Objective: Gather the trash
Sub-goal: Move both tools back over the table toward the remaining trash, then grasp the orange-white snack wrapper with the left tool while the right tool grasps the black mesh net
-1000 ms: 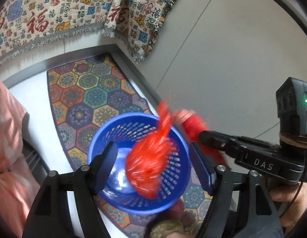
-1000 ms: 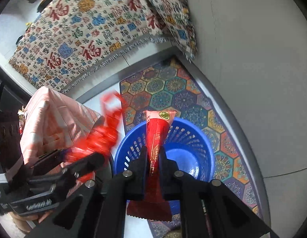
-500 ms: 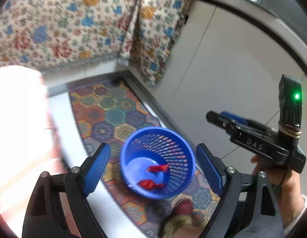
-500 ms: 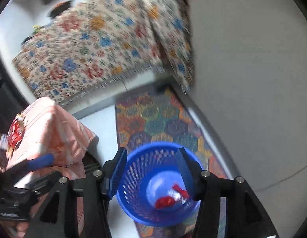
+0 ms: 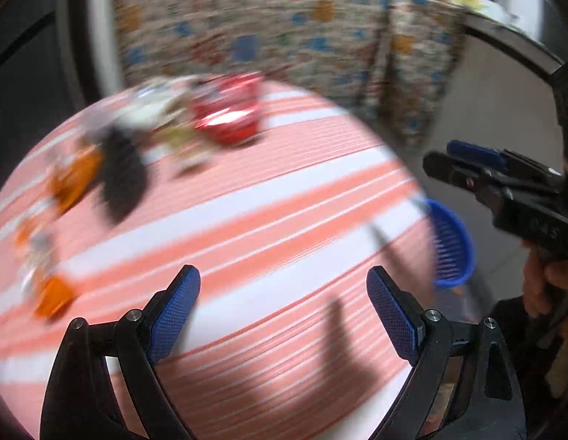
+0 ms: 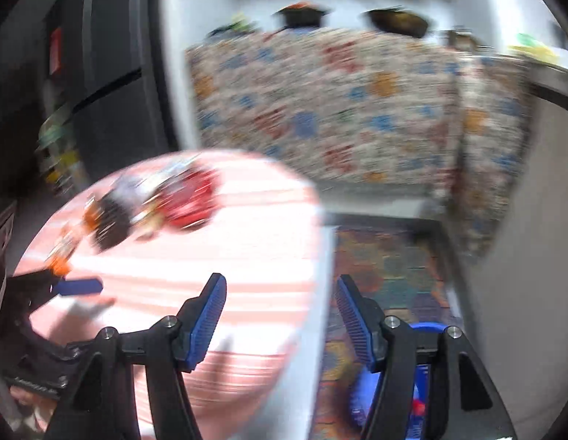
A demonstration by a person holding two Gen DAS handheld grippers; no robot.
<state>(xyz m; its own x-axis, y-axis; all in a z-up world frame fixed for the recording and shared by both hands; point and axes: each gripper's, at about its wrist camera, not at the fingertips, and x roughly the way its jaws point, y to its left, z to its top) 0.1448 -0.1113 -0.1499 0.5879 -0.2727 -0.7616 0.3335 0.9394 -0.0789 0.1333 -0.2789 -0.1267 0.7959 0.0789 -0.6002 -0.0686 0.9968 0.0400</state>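
Pink-and-white striped cloth covers the round table, and the trash left to collect lies in a loose heap at its far left: a shiny red packet, a dark wrapper, and orange scraps nearer the left edge, all crinkly, thin and light by the look of them. The left gripper hangs over the near part of the cloth with its blue ribbed pads wide apart and nothing between them. The right gripper sits over the table's right edge, its jaws opening and bare as well. The blue slotted basket stands on the patterned mat on the floor, just right of the table, with something red already inside. Both views are heavily smeared, so a hasty reach risks closing on the soft cloth instead of a wrapper, or flicking the slippery foil off the far edge. Two grippers heading for one small heap could also knock together.
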